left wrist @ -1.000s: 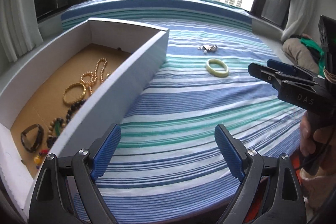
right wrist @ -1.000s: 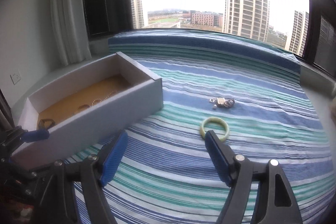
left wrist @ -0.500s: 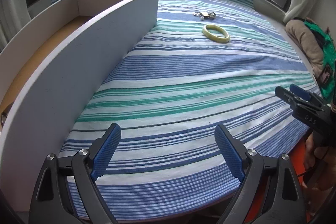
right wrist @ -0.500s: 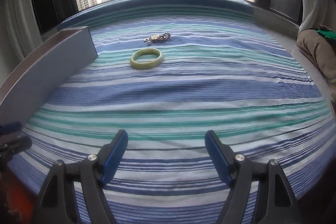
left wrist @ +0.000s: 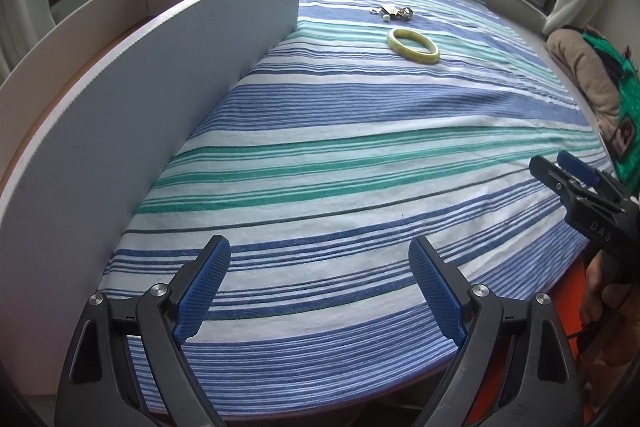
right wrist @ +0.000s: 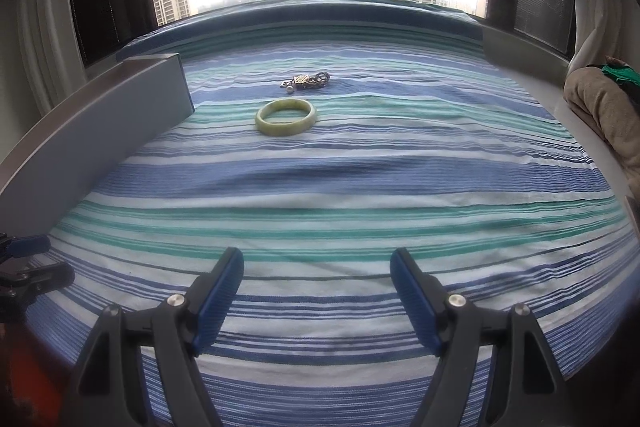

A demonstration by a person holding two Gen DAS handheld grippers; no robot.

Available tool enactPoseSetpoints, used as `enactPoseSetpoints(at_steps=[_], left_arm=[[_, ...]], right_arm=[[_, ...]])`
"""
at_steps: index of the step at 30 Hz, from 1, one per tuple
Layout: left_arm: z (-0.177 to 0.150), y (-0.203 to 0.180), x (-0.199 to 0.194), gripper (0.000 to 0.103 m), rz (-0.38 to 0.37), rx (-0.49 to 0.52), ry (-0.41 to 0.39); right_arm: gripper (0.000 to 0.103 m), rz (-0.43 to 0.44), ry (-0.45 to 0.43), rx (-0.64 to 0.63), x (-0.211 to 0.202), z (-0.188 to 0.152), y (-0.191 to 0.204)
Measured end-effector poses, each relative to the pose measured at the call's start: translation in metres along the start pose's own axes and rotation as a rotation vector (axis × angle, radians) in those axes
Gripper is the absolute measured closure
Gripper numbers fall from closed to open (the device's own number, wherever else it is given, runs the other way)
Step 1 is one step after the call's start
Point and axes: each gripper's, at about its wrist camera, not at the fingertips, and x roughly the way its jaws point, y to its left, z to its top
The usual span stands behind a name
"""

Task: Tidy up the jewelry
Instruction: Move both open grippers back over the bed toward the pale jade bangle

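Both tools, left (left wrist: 316, 291) and right (right wrist: 316, 295), gaping, empty; green bangle (right wrist: 286, 117) flat on striped cloth (right wrist: 360, 187), possibly a metal clasp (right wrist: 306, 82) just beyond

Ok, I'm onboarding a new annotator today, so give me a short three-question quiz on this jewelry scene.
1. True or false: the pale green jade-like bangle lies inside the long white cardboard box.
2. Which lies farther from the right claw: the bangle or the small silver metal trinket cluster?
3. Multiple choice: the left claw is A) open and empty, B) shut on the bangle, C) shut on the box wall.

Key
1. False: it lies flat on the blue, green and white striped cloth, outside the box.
2. The trinket cluster.
3. A.
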Motion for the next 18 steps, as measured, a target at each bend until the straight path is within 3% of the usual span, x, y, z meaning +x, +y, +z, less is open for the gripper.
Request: enactPoseSetpoints(at_steps=[12,18], left_arm=[[0.000,-0.002,0.007,0.011,0.015,0.010,0.028],[0.027,-0.012,0.002,0.011,-0.041,0.020,0.031]], right_arm=[[0.026,0.001,0.011,0.015,0.005,-0.006,-0.008],[0.026,-0.004,0.008,0.048,0.006,-0.008,-0.021]])
